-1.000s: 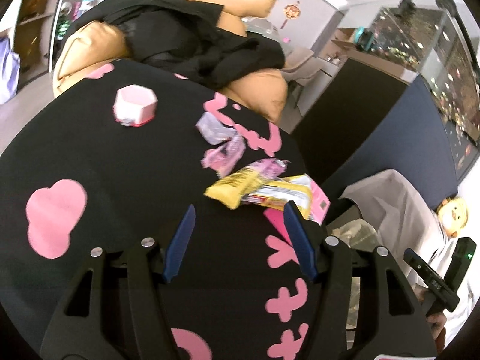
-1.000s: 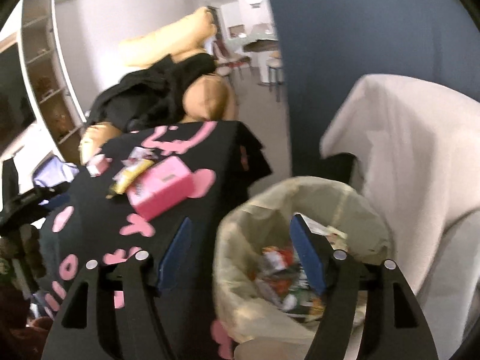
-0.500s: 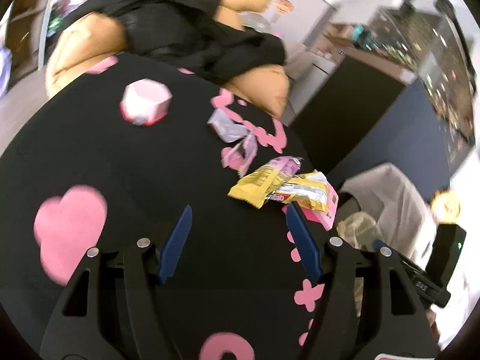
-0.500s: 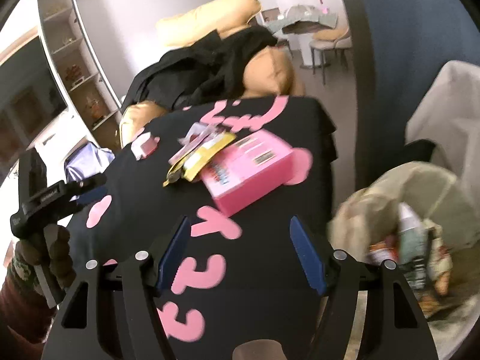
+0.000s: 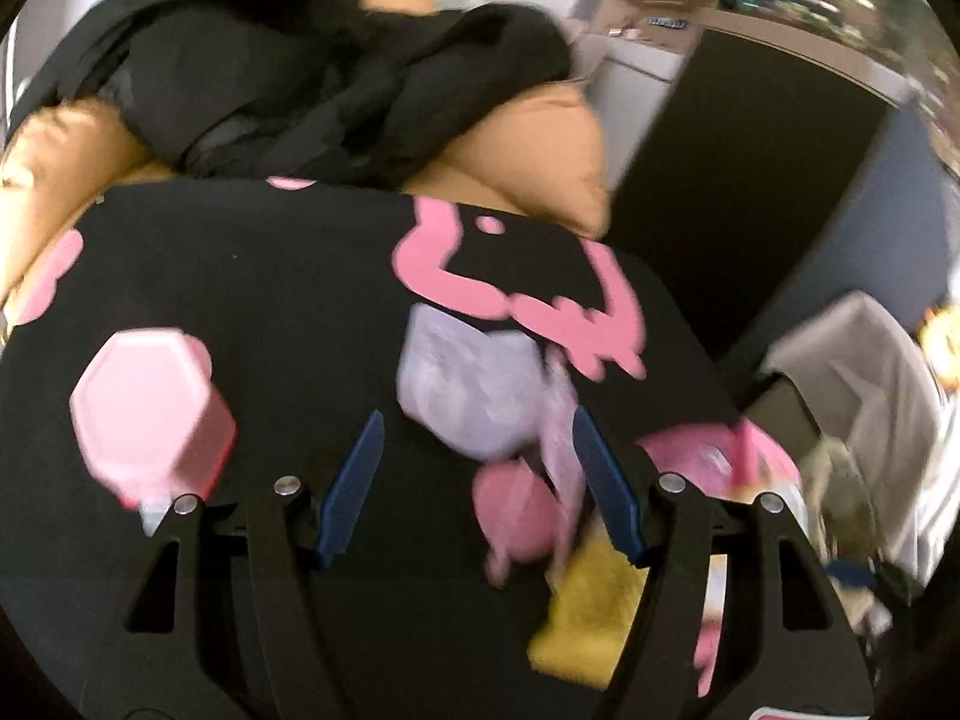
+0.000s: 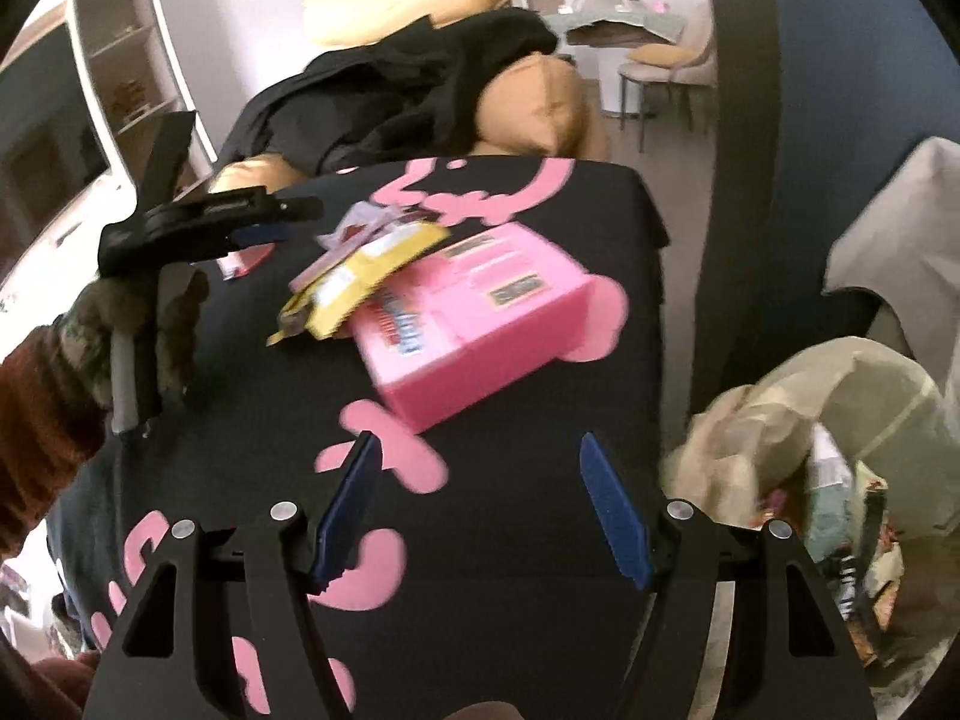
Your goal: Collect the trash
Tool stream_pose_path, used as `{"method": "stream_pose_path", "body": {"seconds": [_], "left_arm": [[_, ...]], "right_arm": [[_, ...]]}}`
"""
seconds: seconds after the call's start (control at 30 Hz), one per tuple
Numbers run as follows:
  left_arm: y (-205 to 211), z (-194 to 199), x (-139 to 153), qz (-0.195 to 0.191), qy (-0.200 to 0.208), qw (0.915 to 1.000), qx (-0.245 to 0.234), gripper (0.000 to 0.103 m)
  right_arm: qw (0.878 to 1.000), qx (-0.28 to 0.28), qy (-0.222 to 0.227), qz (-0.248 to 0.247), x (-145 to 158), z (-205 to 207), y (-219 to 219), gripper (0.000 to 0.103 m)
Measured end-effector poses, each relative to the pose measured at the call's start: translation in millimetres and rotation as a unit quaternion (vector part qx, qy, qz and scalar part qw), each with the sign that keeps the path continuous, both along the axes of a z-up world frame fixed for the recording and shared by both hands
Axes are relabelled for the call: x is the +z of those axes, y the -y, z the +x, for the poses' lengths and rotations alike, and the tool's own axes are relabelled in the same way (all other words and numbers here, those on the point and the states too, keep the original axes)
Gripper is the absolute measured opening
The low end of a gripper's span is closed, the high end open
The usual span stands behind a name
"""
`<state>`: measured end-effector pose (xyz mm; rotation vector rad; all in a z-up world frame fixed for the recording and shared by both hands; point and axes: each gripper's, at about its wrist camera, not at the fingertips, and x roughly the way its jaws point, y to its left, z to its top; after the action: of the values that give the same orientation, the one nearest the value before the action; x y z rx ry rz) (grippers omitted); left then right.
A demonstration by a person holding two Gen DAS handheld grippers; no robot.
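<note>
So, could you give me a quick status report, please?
Both grippers open, empty. Left over clear wrapper. Pink box ahead of right. Nothing blocking.

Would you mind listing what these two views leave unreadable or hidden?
- Pink box: label print too blurred to read, right wrist view.
- Yellow wrapper: partly behind the left gripper, motion-blurred, left wrist view.
- Trash bag: contents jumbled, cut by the picture's edge, right wrist view.
- Hexagonal pink container: smeared, contents unseen, left wrist view.

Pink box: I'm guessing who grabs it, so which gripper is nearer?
Right. The right gripper hangs open just short of the pink box; the left gripper is beyond the yellow wrapper, across the pile.
</note>
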<state>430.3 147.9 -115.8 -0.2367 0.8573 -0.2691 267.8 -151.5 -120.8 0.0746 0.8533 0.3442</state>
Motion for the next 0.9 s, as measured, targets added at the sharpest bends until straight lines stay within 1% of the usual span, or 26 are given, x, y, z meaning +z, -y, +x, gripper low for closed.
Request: {"method": "stream_pose_path", "body": {"seconds": [0.1,0.13,0.17,0.2,0.23,0.27,0.3,0.33,0.43,0.5,0.6,0.7,0.77,0.9], "left_arm": [[7.8,22.6,-12.0,0.02,-0.027,0.9994,0.006,0.062],[13.0,26.9,-15.0,0.027,-0.03,0.9992,0.003,0.057],[17.0,28.7,-17.6,0.036,-0.035,0.9988,0.001,0.049],[22.5,29.2,-19.2,0.054,-0.033,0.998,0.005,0.047],[27.3,28.0,-20.1,0.066,-0.031,0.9973,0.005,0.031],[30.1,27.1,-20.6,0.072,-0.033,0.9968,0.002,0.02],[31.9,24.2,-21.0,0.077,-0.032,0.9965,-0.001,0.012],[31.7,22.5,-23.3,0.07,-0.039,0.9968,-0.008,0.004],[19.2,0.5,-22.1,0.038,-0.042,0.9984,-0.003,0.003],[8.2,-23.2,-18.3,0.023,-0.038,0.999,-0.005,0.002],[-3.9,-56.5,-11.1,0.017,-0.031,0.9993,-0.01,0.002],[-17.3,-88.0,-2.3,0.009,-0.026,0.9995,-0.013,0.002],[-27.8,-106.0,3.0,0.011,-0.022,0.9996,-0.011,0.002],[-47.0,-126.3,9.3,0.008,-0.012,0.9999,-0.005,0.002]], "right_arm": [[1.0,-0.023,0.008,0.0,4.5,5.3,14.0,0.065],[0.999,-0.031,0.013,0.001,6.7,6.9,17.7,0.065],[0.999,-0.04,0.021,0.002,9.5,8.8,22.0,0.065],[0.999,-0.047,0.024,0.004,11.7,10.9,25.1,0.065],[0.998,-0.05,0.024,0.007,13.2,13.0,27.0,0.065],[0.998,-0.052,0.022,0.014,14.9,15.7,29.1,0.065],[0.998,-0.05,0.02,0.022,16.4,18.2,30.2,0.065],[0.998,-0.048,0.019,0.027,17.5,20.0,30.4,0.065],[0.998,-0.035,0.015,0.044,22.3,23.8,26.1,0.065],[0.999,-0.024,0.02,0.039,26.5,24.4,16.6,0.065],[0.999,0.003,0.027,0.022,31.7,26.7,-5.4,0.065],[0.999,0.034,0.031,0.013,37.3,30.3,-29.5,0.065],[0.998,0.06,0.033,0.009,41.3,35.1,-49.1,0.065],[0.995,0.091,0.032,-0.015,43.6,50.0,-90.4,0.065]]}}
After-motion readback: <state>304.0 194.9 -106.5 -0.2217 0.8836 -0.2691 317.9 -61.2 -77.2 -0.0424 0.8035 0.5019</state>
